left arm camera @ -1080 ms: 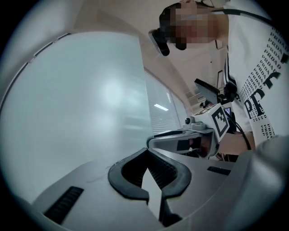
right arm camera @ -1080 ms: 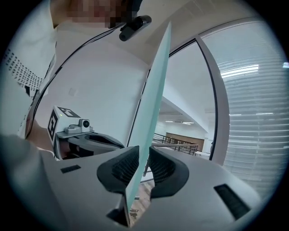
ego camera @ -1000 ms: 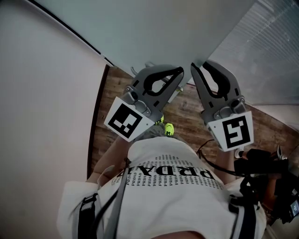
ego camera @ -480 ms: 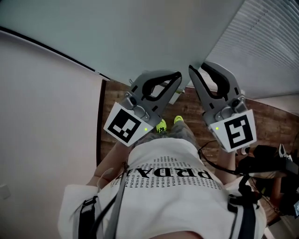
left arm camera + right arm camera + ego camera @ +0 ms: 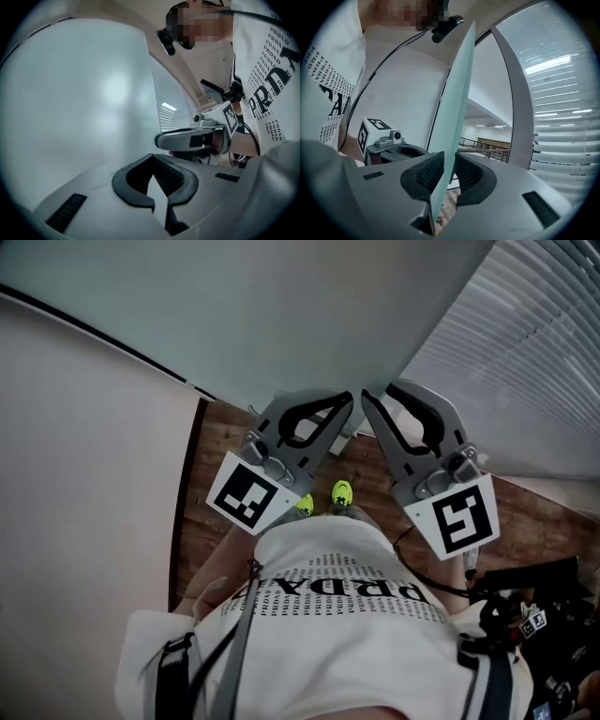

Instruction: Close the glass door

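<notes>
My right fingers pinch the free edge of the door, which stands apart from the frame; my left fingers, closed and empty, face its pane, so I judge a slow, straight swing without twisting is best.

Head view steeply down, gripper views close, upward — all seemingly sharing glass door

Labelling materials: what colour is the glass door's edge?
Pale blue-green; the glass door shows best in the right gripper view.
</notes>
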